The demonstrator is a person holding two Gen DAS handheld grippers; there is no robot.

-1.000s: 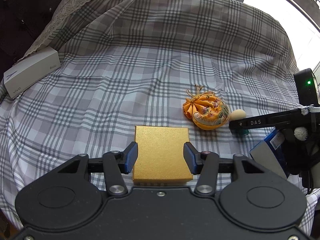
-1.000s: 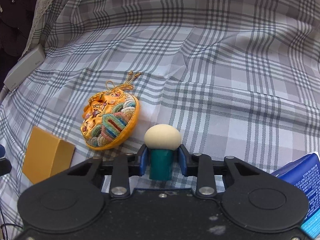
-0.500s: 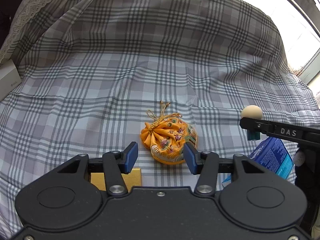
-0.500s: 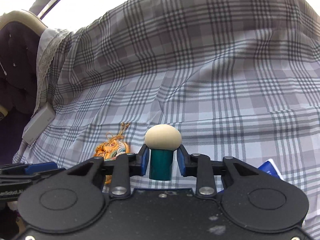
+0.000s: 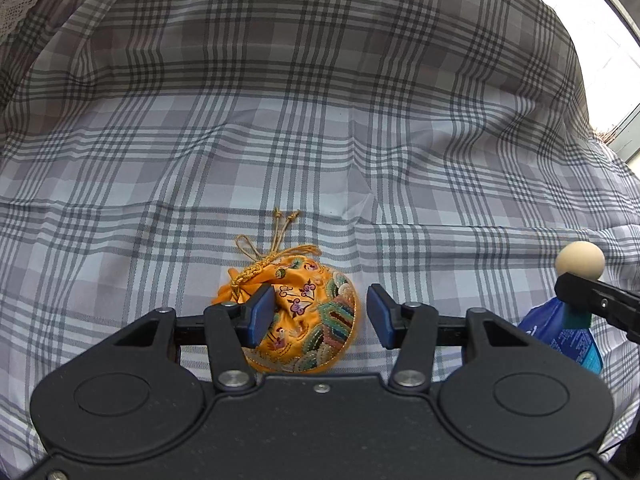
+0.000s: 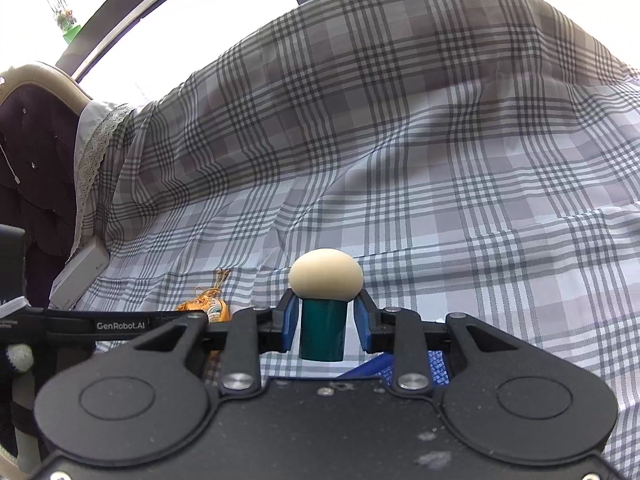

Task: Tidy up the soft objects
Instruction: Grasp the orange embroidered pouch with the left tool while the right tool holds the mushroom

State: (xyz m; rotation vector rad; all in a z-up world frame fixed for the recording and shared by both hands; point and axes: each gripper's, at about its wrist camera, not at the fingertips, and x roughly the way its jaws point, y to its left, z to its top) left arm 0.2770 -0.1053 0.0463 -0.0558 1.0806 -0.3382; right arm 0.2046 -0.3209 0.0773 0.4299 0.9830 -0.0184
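Orange pouch under spread fingers, mushroom toy pinched.
Left wrist view: left gripper (image 5: pixel 316 316) fingers spread above orange pouch (image 5: pixel 308 320) on checked bedsheet (image 5: pixel 320 120). Right wrist view: right gripper (image 6: pixel 323 322) fingers pinch mushroom toy (image 6: pixel 324 304), lifted.

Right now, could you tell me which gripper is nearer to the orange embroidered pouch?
Left. The left gripper hangs directly over the orange pouch, jaws open around it without touching. The right gripper is off to the pouch's right, raised above the plaid cloth, holding the mushroom-shaped toy.
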